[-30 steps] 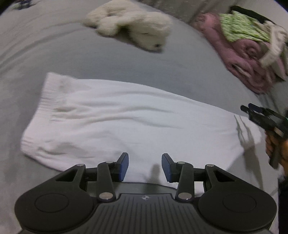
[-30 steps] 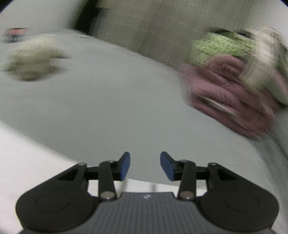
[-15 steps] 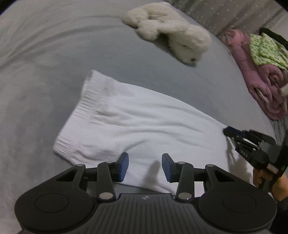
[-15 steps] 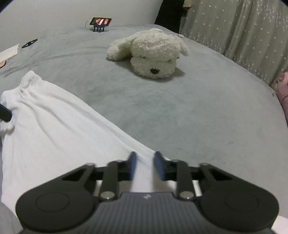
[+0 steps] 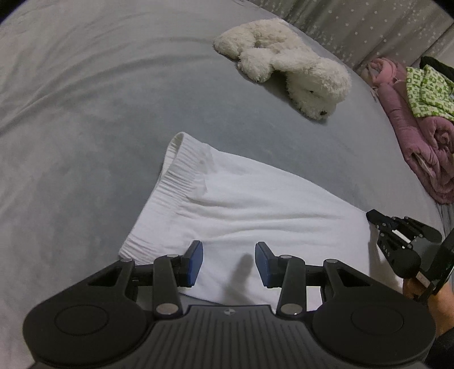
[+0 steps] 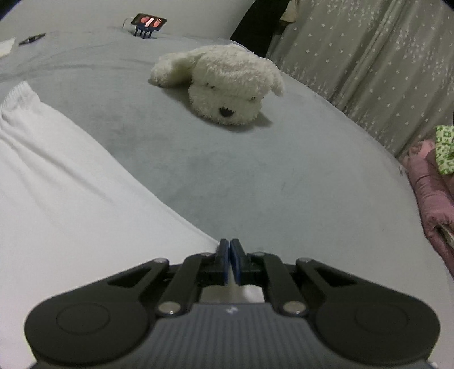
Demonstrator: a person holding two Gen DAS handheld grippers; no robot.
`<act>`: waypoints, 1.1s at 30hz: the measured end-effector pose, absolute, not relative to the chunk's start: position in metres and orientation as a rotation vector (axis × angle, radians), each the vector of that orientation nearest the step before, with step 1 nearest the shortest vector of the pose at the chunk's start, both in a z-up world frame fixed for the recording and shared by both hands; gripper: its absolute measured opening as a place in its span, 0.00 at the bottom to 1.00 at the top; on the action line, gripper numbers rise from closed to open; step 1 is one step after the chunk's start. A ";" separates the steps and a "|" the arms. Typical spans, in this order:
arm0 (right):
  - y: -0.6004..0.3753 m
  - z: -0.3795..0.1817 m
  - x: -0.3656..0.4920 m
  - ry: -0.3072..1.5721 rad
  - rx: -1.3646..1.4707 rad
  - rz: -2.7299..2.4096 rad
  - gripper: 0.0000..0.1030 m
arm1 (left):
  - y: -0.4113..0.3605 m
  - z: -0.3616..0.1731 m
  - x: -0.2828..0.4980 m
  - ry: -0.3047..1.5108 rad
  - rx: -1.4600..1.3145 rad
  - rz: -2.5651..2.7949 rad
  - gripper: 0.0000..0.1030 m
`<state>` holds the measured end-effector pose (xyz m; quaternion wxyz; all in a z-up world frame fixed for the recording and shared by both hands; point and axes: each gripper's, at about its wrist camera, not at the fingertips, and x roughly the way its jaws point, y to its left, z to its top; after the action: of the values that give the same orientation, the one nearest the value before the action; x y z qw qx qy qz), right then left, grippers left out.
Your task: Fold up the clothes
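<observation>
At the white garment's [image 6: 56,184] edge, the right hand-held gripper [image 6: 230,257] has apparently clamped shut.

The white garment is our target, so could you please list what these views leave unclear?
- White garment: near hem hidden by left gripper body, left wrist view.
- Right gripper: cloth between pads unconfirmable.
- Small stand: too small, right wrist view.

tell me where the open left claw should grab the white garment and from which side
Probably the near hem of the white garment, right in front of the left claw. Come in low from the near side: that edge lies flat on the grey bed, and the right claw pinches the far-right corner.
</observation>
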<state>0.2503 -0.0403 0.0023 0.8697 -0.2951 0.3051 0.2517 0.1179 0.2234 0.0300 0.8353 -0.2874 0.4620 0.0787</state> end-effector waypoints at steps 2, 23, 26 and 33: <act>-0.039 0.004 0.251 0.630 -0.611 0.518 0.04 | 0.224 0.034 0.118 0.959 -0.596 0.180 0.38; 0.069 0.015 0.225 0.636 -0.623 0.836 0.19 | 0.244 0.034 0.115 0.942 -0.634 0.226 0.39; 0.073 0.014 0.223 0.629 -0.633 0.828 0.05 | 0.246 0.034 0.115 0.939 -0.644 0.226 0.39; 0.075 0.021 0.216 0.567 -0.645 0.764 0.04 | 0.250 0.033 0.114 0.936 -0.668 0.237 0.39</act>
<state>0.2160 0.0746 0.0214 0.8392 -0.3052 0.2683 0.3614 0.1137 0.2499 0.0330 0.8326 -0.3152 0.4416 0.1116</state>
